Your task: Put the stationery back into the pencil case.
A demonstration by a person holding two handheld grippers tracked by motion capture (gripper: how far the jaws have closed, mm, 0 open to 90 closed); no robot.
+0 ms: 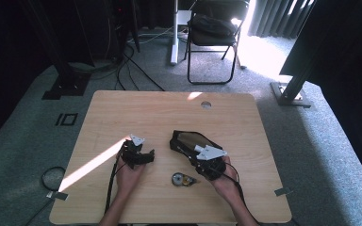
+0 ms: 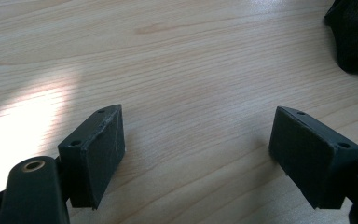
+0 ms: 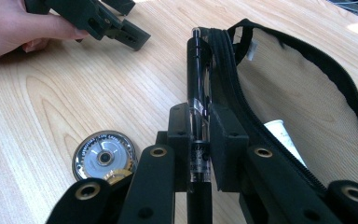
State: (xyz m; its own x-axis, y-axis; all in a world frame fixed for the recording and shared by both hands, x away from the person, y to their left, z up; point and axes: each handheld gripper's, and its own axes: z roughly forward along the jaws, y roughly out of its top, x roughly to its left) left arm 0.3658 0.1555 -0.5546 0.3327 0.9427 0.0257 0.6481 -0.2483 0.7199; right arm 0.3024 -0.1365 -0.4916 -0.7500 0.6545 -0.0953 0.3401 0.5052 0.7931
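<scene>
Right gripper (image 3: 199, 135): my jaws are clamped on a slim black pen with a clear barrel section (image 3: 196, 70), held near its lower half, tip end pointing away toward the rim of the black mesh zip pouch (image 3: 307, 93). In the right gripper view the pen runs up the middle of the frame, its far end level with the pouch's zipper edge, seemingly outside the opening rather than in it.

Risks as I judge them:
- Pen is long past the pads; if I push forward it could catch on the zipper teeth and pivot or slip in the grip.
- Pouch is soft and unheld; a nudge may slide it across the light wood-grain table (image 1: 122, 108) or fold the mouth shut.
- A white item already sits inside the pouch; the pen could jam against it.
- Round silver-and-black tape dispenser (image 3: 105, 158) lies lower left, just beside my gripper; a low sweep would knock it.

Left gripper (image 2: 196, 154): jaws wide, nothing between them, low over bare table. High view puts it centre-left, my hand (image 1: 129, 176) below it, apart from the pouch. Right forearm enters from the bottom edge, angled up-left.
</scene>
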